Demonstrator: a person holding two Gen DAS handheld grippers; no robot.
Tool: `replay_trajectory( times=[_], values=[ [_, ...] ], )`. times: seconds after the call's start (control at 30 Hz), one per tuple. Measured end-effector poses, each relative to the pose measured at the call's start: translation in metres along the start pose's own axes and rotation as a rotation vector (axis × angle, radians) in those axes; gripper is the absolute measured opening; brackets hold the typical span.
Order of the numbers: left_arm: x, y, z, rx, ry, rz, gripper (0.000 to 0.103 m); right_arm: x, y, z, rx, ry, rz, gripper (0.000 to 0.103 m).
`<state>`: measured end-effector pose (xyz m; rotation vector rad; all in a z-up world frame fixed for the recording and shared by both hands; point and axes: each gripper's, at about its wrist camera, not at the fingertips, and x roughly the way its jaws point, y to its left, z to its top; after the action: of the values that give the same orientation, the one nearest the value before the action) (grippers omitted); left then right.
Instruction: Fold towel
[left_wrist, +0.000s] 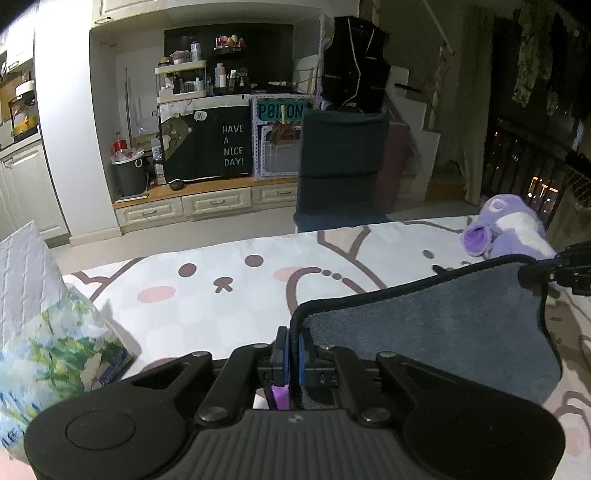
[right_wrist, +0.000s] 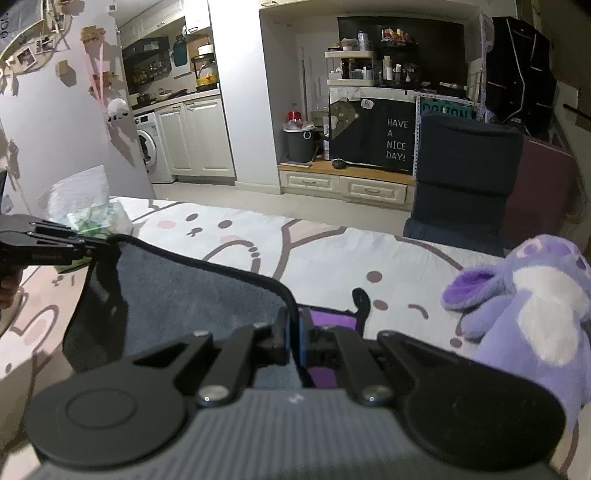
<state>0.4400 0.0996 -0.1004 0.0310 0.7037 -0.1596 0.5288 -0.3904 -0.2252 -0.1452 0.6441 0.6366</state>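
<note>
Your left claw (left_wrist: 294, 350) is clenched on one corner of the grey towel (left_wrist: 436, 321), and your right claw (right_wrist: 294, 339) is clenched on the other corner. The towel hangs stretched between them, lifted above the bed sheet (left_wrist: 229, 295), near the purple plush toy (right_wrist: 528, 306).

"HAVE A NICE DAY!" on cloth (left_wrist: 221, 142)

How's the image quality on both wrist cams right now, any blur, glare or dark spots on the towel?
Left wrist: towel sharp, tissue pack blurred, corners vignetted. Right wrist: towel's hanging left part shadowed, plush toy soft, fisheye bends the room.
</note>
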Motion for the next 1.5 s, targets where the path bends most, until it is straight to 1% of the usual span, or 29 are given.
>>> replay_trajectory(
  times=[0.17, 0.33, 0.5, 0.6, 0.97, 1.13, 1.2, 1.27, 1.33, 1.37, 1.4, 1.43, 1.5],
  values=[
    [0.015, 0.001, 0.007, 0.006, 0.011, 0.016, 0.005, 0.016, -0.004, 0.007, -0.007, 0.007, -0.01, 0.006],
    [0.033, 0.003, 0.011, 0.0, 0.025, 0.029, 0.005, 0.033, -0.005, 0.01, -0.018, 0.034, -0.034, 0.006],
    [0.052, 0.002, 0.007, -0.004, 0.057, 0.03, 0.005, 0.05, -0.008, 0.008, -0.028, 0.074, -0.076, 0.006],
    [0.063, 0.004, 0.005, -0.008, 0.074, 0.035, 0.005, 0.06, -0.009, 0.006, -0.023, 0.09, -0.084, 0.006],
    [0.078, 0.006, -0.003, -0.003, 0.112, 0.049, 0.005, 0.089, -0.012, -0.002, -0.019, 0.134, -0.115, 0.007],
    [0.081, 0.006, -0.003, -0.008, 0.124, 0.061, 0.009, 0.101, -0.016, -0.008, 0.007, 0.147, -0.12, 0.011],
    [0.081, 0.006, -0.003, -0.008, 0.126, 0.068, 0.01, 0.104, -0.016, -0.009, 0.004, 0.144, -0.133, 0.017],
    [0.081, 0.006, -0.004, 0.001, 0.137, 0.082, 0.015, 0.104, -0.015, -0.009, -0.002, 0.14, -0.149, 0.023],
    [0.081, 0.005, -0.005, 0.002, 0.142, 0.101, 0.023, 0.105, -0.015, -0.008, -0.017, 0.14, -0.193, 0.047],
    [0.08, 0.005, -0.005, -0.002, 0.145, 0.105, 0.025, 0.105, -0.015, -0.008, -0.03, 0.141, -0.219, 0.05],
    [0.08, 0.005, -0.006, -0.007, 0.148, 0.107, 0.029, 0.105, -0.015, -0.008, -0.039, 0.142, -0.227, 0.053],
    [0.078, 0.005, -0.006, -0.013, 0.151, 0.108, 0.034, 0.105, -0.016, -0.008, -0.037, 0.146, -0.229, 0.054],
    [0.074, 0.006, -0.007, -0.02, 0.157, 0.108, 0.041, 0.101, -0.019, -0.008, -0.016, 0.144, -0.23, 0.056]
  ],
)
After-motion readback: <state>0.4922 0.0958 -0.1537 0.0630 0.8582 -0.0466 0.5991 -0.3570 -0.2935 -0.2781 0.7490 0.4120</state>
